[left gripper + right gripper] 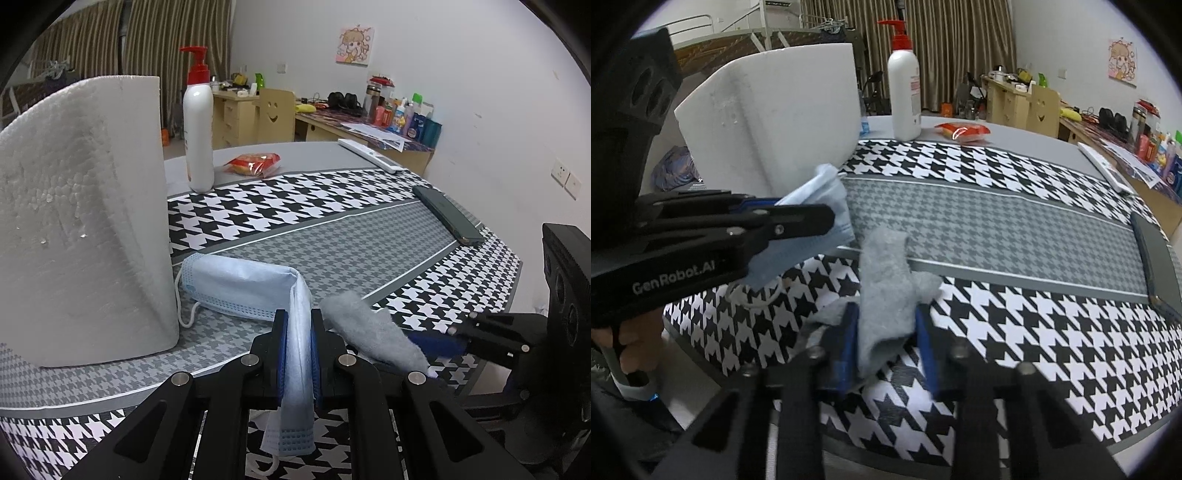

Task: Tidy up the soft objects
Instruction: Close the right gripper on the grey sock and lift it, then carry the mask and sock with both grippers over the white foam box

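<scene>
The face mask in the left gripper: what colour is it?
Light blue face mask, clearest in the left wrist view.

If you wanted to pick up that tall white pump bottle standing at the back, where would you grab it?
Grip the white pump bottle around its straight middle body, coming in level from the near, open side. It stands upright, and its smooth, even sides suit two jaws. The narrow red pump would slip or press down. The foam block crowds its left side.

Your table (388, 236) with a houndstooth cloth.
On it stand a foam block (85, 221) and pump bottle (199, 122); a snack packet (255, 164), phone (447, 214) and remote (369, 153) lie there.
</scene>
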### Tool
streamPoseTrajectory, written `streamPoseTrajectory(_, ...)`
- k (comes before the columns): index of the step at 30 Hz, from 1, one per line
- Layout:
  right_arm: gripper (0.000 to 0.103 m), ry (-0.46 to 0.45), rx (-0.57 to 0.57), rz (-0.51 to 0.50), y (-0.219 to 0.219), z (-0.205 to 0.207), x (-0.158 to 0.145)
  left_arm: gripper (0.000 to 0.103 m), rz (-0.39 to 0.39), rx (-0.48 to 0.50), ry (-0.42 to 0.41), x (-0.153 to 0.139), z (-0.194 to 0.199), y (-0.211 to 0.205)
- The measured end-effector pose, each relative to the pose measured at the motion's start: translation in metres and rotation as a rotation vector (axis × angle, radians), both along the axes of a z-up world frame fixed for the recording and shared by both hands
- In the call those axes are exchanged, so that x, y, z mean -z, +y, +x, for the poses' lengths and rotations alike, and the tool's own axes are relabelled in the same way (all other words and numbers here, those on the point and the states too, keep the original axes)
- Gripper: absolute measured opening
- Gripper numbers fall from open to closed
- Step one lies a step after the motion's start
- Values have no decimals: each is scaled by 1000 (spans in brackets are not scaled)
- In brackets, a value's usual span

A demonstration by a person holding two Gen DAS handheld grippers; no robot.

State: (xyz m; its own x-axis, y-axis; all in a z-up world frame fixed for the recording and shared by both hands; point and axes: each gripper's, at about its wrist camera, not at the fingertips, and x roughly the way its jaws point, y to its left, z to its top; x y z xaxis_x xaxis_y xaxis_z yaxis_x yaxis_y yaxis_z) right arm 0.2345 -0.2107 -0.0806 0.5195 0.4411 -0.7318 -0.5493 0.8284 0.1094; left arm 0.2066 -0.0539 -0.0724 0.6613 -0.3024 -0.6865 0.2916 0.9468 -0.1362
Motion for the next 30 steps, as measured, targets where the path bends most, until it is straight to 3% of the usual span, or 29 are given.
streamPoseTrajectory(30,22,-105,141,55,-31,-5,-40,12,10,-5,-112,-27,-27,3)
